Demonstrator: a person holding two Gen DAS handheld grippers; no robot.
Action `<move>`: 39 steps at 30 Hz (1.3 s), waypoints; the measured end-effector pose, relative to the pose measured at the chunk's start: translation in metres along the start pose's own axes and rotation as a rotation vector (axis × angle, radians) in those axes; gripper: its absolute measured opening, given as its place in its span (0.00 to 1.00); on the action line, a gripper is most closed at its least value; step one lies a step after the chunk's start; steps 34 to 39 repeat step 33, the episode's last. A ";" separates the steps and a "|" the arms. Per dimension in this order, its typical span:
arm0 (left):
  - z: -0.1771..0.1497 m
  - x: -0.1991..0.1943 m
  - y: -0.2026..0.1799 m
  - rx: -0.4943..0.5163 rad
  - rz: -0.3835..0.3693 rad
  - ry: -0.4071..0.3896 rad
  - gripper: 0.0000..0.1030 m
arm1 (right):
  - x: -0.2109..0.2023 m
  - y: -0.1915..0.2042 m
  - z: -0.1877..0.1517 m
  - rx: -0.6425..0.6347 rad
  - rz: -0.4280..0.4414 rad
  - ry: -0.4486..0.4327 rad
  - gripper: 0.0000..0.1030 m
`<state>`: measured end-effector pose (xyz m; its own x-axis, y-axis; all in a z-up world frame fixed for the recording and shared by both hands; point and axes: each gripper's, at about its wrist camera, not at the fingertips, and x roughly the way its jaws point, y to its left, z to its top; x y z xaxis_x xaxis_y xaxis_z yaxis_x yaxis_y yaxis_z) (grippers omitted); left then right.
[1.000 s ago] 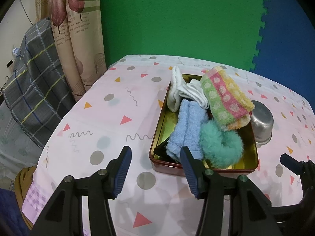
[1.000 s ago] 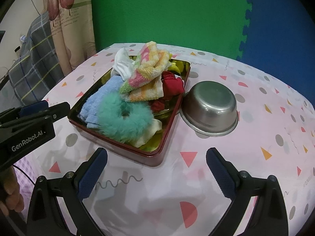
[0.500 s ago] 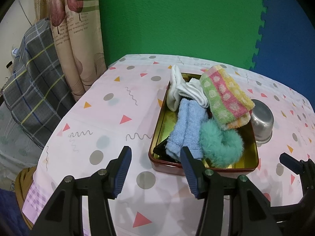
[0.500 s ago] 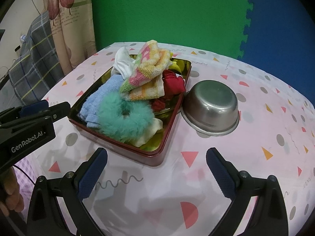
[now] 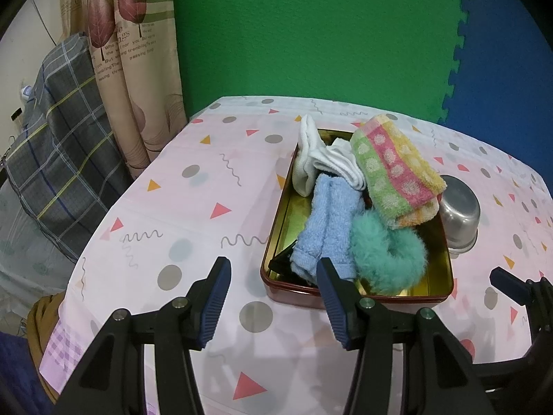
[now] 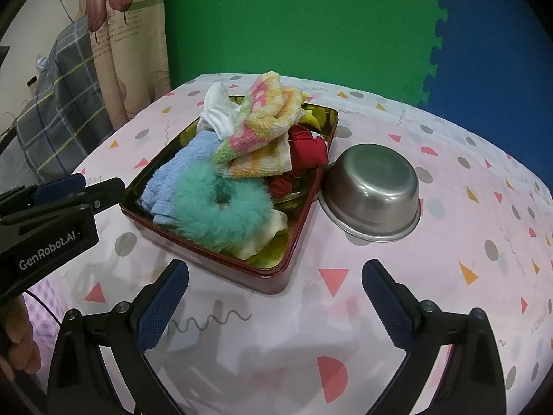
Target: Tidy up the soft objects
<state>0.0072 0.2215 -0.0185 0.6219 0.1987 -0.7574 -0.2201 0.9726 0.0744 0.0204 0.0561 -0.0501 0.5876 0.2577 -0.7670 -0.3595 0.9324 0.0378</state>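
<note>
A dark red tin tray (image 5: 352, 295) (image 6: 269, 278) with a gold inside holds a heap of soft things: a teal fluffy scrunchie (image 5: 387, 252) (image 6: 221, 207), a light blue cloth (image 5: 328, 228) (image 6: 179, 169), a white sock (image 5: 318, 159) (image 6: 217, 112), a pink, green and yellow dotted towel (image 5: 394, 169) (image 6: 266, 131) and a red cloth (image 6: 306, 152). My left gripper (image 5: 273, 297) hangs open just short of the tray's near left corner. My right gripper (image 6: 274, 297) is open in front of the tray's near right corner. Both are empty.
An upturned steel bowl (image 5: 459, 214) (image 6: 373, 190) stands right of the tray, touching it or nearly so. The table has a pink patterned cloth (image 5: 193, 207) (image 6: 449, 276). A curtain (image 5: 131, 69) and a plaid fabric (image 5: 58, 131) lie off the left edge. A hand (image 6: 17, 342) holds the left gripper.
The views have drifted slightly. Nothing in the tray has moved and both grippers stay open.
</note>
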 end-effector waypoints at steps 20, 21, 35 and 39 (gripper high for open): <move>0.001 -0.001 -0.001 0.000 -0.002 0.003 0.51 | 0.000 0.002 -0.001 -0.001 0.010 0.003 0.97; 0.001 -0.001 -0.001 0.001 -0.002 0.004 0.51 | 0.000 0.002 -0.001 -0.001 0.010 0.003 0.97; 0.000 0.000 -0.001 0.005 0.000 -0.001 0.51 | -0.001 0.003 -0.002 -0.003 0.009 0.001 0.97; 0.000 0.000 -0.001 0.005 0.000 -0.001 0.51 | -0.001 0.003 -0.002 -0.003 0.009 0.001 0.97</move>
